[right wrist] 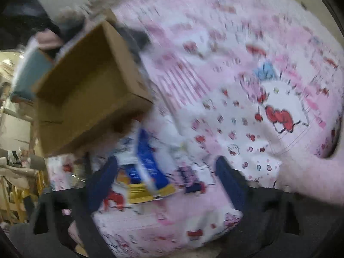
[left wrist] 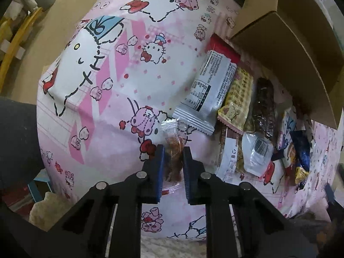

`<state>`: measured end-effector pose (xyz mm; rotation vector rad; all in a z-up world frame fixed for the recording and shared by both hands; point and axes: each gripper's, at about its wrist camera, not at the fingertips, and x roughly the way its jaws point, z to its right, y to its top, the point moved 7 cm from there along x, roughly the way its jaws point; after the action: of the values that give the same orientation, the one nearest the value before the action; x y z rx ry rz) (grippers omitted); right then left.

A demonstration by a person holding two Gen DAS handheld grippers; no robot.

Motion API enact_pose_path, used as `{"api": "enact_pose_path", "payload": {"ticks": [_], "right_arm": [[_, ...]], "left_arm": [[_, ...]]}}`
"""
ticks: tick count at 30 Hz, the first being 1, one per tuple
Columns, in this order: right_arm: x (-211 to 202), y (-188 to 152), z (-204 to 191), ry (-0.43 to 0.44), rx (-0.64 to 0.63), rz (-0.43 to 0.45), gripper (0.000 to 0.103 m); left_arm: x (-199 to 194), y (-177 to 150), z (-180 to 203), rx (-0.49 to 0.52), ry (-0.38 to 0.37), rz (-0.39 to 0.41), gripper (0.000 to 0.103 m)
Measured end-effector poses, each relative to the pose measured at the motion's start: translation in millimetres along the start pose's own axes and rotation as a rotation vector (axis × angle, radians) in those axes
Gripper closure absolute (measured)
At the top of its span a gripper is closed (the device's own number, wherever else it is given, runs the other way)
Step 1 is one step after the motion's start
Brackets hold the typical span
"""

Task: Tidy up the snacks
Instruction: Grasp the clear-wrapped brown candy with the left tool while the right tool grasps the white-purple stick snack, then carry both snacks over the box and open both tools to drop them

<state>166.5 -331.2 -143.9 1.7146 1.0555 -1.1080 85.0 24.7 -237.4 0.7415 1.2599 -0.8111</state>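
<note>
I watch through 2 fisheye wrist cameras; the left one looks almost straight down along its own fingers, close above the pink cartoon tablecloth, with the cardboard box at upper right; the right one, blurred, tilts steeply down at the same tablecloth, close too, with that box at left; both views share the cloth, the box and the snack pile.

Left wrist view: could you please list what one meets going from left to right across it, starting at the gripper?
Left gripper shut on the clear-wrapped brown snack → grey-white printed snack packet → yellow patterned snack packet → dark brown snack bar → brown open cardboard box.
</note>
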Motion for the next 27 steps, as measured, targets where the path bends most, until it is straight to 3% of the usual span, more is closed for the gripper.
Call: {"api": "enact_pose_path", "payload": {"ticks": [1,4,9,14,16,22,27], "right_arm": [[8.3,1.7,6.3,-0.027,0.006,-0.027,0.039],[29.5,4.1,16.1,-0.094,0.000,-0.087,0.041],[53.7,0.2,1.7,-0.191,-0.135,-0.124,0.045],[75.2,-7.7,7.8,-0.201,-0.141,-0.178,0.083],[67.7,-3.0,7.9,-0.203,-0.147,-0.131,0.084],[26.8,9.5,8.2,-0.075,-0.064,0.027,0.084],[-12.8,24.1,-0.6,0.096,-0.005,0.148,0.085]], "left_arm": [[-0.1,0.5,1.4,0.006,0.001,0.005,0.090],[-3.1,-0.6,7.0,0.026,-0.003,0.013,0.091],[-10.1,5.4,3.8,0.037,-0.002,0.016,0.091],[-15.5,4.0,11.2,0.063,0.007,0.033,0.091],[-24.2,4.2,13.5,0.060,0.004,0.053,0.091],[-75.5,15.8,19.9,0.075,0.004,0.190,0.091],[-108.0,29.3,27.1,0.118,-0.001,0.289,0.091]]}}
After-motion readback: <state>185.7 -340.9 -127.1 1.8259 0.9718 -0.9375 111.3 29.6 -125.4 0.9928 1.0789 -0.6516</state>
